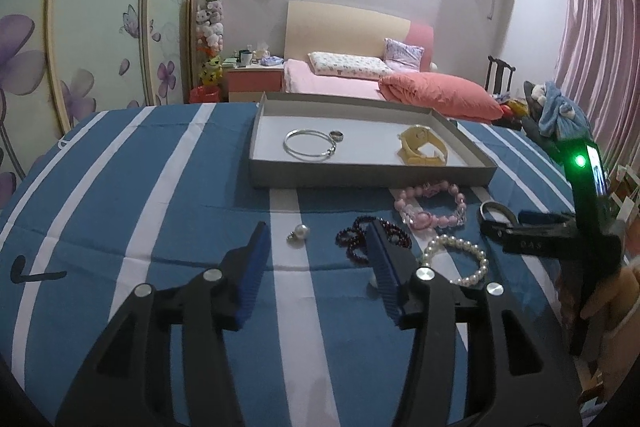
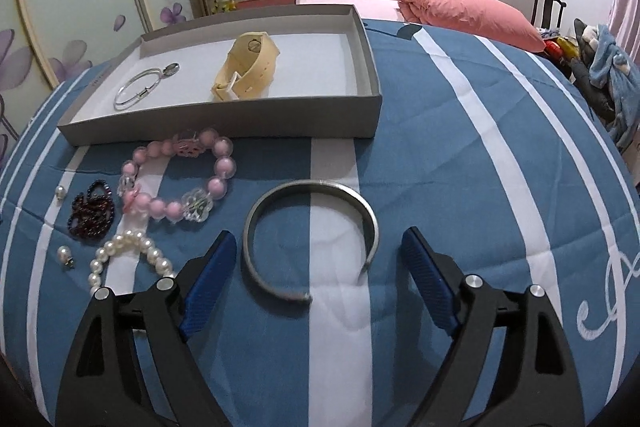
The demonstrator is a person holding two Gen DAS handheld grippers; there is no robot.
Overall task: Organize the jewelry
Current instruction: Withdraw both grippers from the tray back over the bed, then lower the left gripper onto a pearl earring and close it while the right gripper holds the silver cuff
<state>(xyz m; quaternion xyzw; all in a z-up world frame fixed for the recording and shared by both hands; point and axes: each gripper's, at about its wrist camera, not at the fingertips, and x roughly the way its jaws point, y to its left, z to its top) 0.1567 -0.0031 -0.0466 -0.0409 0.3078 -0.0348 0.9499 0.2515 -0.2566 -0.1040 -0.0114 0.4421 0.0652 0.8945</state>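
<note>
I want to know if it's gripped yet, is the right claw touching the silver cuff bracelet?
Apart. In the right wrist view, the right claw stands open around the silver cuff bracelet, with blue-striped cloth visible between each pad and the metal.

Pink bed [image 1: 340, 79], floral wardrobe [image 1: 100, 27], pink curtain [image 1: 592, 39].

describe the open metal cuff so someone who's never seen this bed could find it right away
On the blue-and-white striped bedspread, look in front of the grey tray. The cuff lies flat between the open right gripper fingers, right of the beaded bracelets. It alone is a plain grey metal band with a gap.
</note>
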